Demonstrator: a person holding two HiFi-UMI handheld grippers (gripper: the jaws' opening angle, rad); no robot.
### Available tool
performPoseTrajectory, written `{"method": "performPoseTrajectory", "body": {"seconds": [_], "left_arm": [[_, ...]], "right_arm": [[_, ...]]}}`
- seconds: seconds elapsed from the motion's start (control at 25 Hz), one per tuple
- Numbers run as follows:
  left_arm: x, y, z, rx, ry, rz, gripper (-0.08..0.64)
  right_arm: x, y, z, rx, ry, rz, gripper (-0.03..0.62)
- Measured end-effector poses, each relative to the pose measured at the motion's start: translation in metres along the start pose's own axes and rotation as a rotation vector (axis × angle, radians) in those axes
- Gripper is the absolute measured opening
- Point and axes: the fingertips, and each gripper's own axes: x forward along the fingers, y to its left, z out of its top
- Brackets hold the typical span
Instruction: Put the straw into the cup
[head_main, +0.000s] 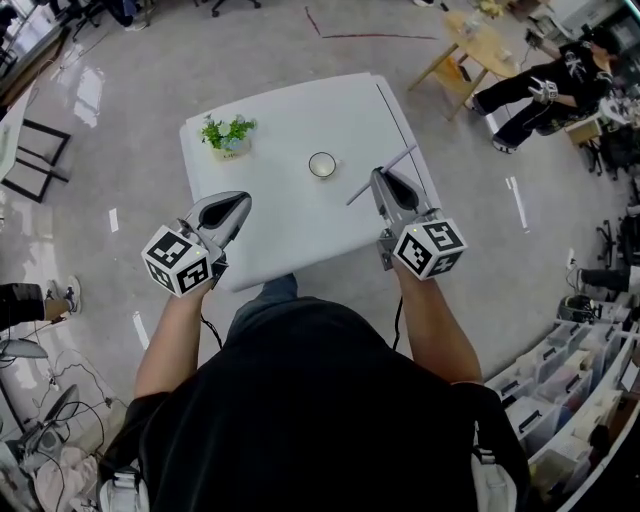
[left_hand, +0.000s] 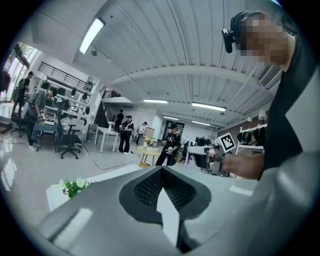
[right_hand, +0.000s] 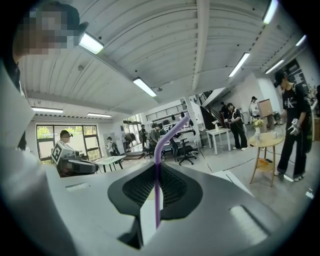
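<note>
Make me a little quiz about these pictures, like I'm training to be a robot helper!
1. Which gripper's jaws are shut on the purple straw? A) left B) right C) both
2. True or false: the straw is inside the cup.
3. Fill in: left of the cup on the white table stands a small potted ____.

Key: 1 B, the right gripper; 2 false, the straw is held in the air to the right of the cup; 3 plant.
</note>
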Motion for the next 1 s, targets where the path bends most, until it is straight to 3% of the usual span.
{"method": "performPoseTrajectory", "body": {"seconds": [1.0], "left_arm": [[0.044,0.063,-0.015,-0.046,0.060,0.004,0.000]], "right_arm": [[0.093,-0.047,-0.038,0.053,0.078,0.009,0.049]]}}
